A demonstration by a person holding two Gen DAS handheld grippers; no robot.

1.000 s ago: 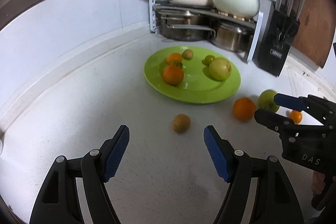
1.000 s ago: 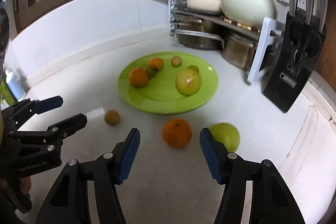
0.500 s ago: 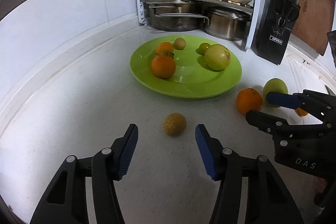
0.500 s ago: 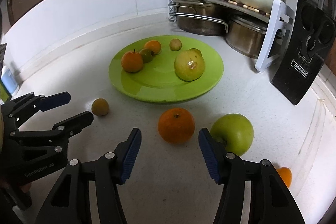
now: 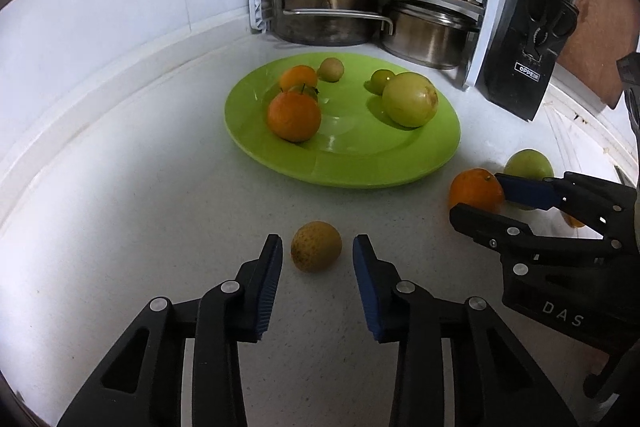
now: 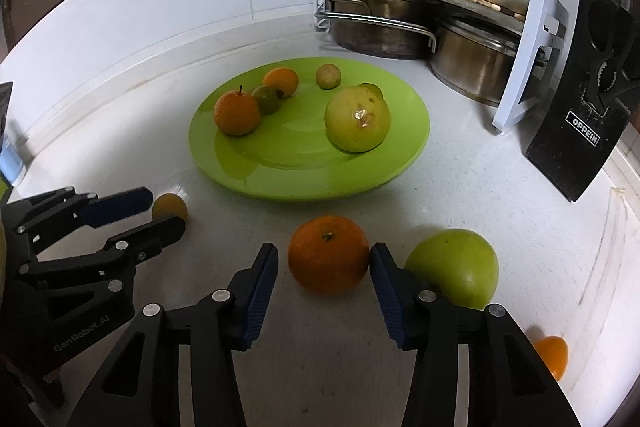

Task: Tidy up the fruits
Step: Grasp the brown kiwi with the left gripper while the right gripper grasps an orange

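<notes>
A green plate (image 5: 400,163) (image 6: 304,179) on the white counter holds several fruits, among them an orange (image 5: 294,115) and a large yellow-green fruit (image 5: 410,99). A small brown fruit (image 5: 316,246) (image 6: 169,207) lies on the counter between the open fingers of my left gripper (image 5: 316,259) (image 6: 160,211). A loose orange (image 6: 328,259) (image 5: 476,189) lies between the open fingers of my right gripper (image 6: 324,267) (image 5: 480,199), with small gaps at each pad. A green apple (image 6: 454,269) (image 5: 528,165) sits just right of it.
A rack with steel pots and white cookware (image 5: 360,7) (image 6: 420,15) stands behind the plate. A black knife block (image 5: 528,59) (image 6: 580,115) is at the right. A small orange fruit (image 6: 554,355) lies near the counter's right edge.
Both grippers moved forward and down. The left one now straddles the small brown fruit, the right one straddles the loose orange. Both jaws narrowed around their fruit.
</notes>
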